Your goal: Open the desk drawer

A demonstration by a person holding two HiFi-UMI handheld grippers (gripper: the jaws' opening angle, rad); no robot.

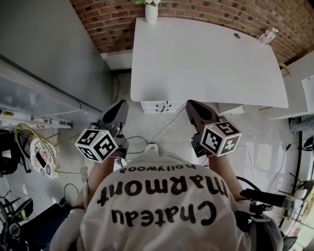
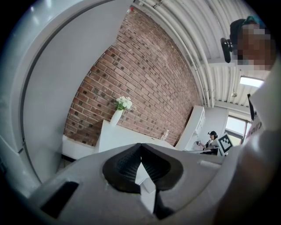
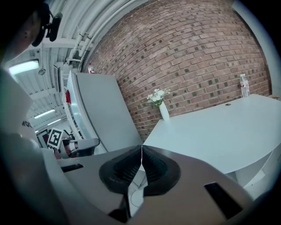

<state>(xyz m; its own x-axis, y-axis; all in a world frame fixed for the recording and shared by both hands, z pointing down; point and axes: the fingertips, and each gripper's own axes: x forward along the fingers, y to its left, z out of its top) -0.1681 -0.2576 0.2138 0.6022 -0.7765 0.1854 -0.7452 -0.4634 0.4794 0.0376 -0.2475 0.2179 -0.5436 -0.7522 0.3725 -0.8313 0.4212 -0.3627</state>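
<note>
- Task object: the drawer is set in a small white unit under the front edge of the desk, seen in the head view between the two grippers and beyond their tips. Its front is seen flush with the unit, so it is judged closed.
- Left gripper: the jaws are clenched, tips met, with nothing gripped between them. It is held in the air short of the desk and well apart from the drawer.
- Right gripper: the jaws are likewise pressed together on nothing. It is held level with the left one, also clear of the drawer.
- Desk top: only a vase at the back edge and a bottle at the far right corner are carried; neither is concerned in the task.
- Progress: nothing of the task proper is judged done. No handle is touched.
- Remaining: the drawer front is to be reached, one pair of jaws parted and closed on a handle, and the drawer drawn out towards the person.
</note>
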